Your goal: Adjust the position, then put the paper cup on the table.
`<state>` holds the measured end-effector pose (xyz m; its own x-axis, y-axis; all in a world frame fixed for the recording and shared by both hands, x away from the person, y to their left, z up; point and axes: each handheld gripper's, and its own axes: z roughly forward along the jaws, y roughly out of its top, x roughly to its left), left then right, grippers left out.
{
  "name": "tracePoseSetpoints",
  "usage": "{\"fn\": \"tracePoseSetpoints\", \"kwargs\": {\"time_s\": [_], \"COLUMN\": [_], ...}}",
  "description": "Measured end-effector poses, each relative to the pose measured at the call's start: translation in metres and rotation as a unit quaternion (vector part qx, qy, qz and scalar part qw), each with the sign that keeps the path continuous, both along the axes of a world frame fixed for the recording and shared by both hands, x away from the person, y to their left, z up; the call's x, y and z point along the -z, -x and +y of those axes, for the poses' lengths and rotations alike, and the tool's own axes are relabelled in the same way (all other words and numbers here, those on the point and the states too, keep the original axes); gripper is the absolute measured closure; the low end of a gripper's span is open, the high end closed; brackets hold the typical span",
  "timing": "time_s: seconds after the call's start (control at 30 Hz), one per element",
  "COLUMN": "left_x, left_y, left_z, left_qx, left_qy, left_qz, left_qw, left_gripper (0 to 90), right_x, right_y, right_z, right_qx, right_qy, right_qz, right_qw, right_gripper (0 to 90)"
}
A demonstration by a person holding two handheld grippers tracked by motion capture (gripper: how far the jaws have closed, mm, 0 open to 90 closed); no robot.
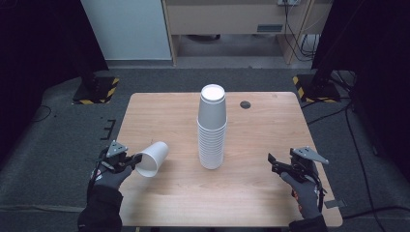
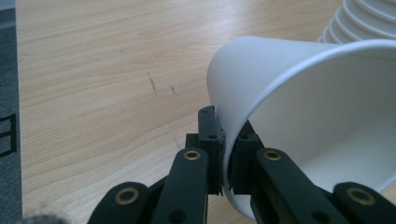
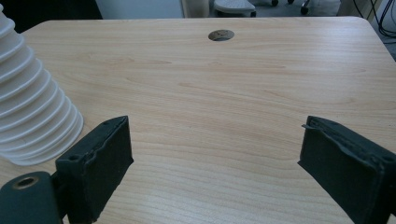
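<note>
My left gripper pinches the loose cup's rim, wall between jaws in its view. Right gripper gapes wide, stack standing left.

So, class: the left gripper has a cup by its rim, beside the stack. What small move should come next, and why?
Probably turn the cup mouth-down. The left gripper pinches its rim while it lies tilted, apart from the inverted stack. The right gripper is open.
</note>
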<state>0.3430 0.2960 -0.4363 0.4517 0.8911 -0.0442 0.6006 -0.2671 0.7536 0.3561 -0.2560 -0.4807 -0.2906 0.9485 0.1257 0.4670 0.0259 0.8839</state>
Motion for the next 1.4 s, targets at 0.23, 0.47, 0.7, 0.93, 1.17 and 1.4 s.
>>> {"fn": "tracePoseSetpoints", "kwargs": {"time_s": [0.23, 0.47, 0.7, 0.93, 1.17, 1.4], "left_x": [-0.019, -0.032, -0.032, -0.040, -0.045, -0.043], "left_y": [-0.006, -0.014, -0.024, -0.034, -0.044, -0.050], "left_z": [-0.004, -0.008, -0.011, -0.009, -0.010, -0.012], "left_qx": [0.023, 0.030, 0.033, 0.026, 0.022, 0.002], "left_qy": [-0.038, -0.059, -0.079, -0.094, -0.104, -0.106], "left_qz": [0.049, 0.087, 0.140, 0.194, 0.240, 0.283], "left_qw": [0.9978, 0.9940, 0.9864, 0.9761, 0.9648, 0.9531], "left_gripper": [85.6, 85.6, 85.6, 85.6, 85.6, 85.6], "right_x": [0.000, 0.000, -0.001, -0.001, 0.000, 0.000], "right_y": [-0.001, -0.001, -0.001, -0.001, -0.001, 0.000], "right_z": [-0.001, 0.000, 0.000, 0.000, -0.001, -0.002], "right_qx": [0.002, 0.001, 0.002, 0.002, 0.000, -0.001], "right_qy": [-0.003, -0.003, -0.005, -0.005, -0.004, -0.005], "right_qz": [0.001, 0.002, 0.001, 0.000, 0.002, 0.000], "right_qw": [1.0000, 1.0000, 1.0000, 1.0000, 1.0000, 1.0000], "right_gripper": [9.2, 9.2, 9.2, 9.2, 9.1, 9.1]}}
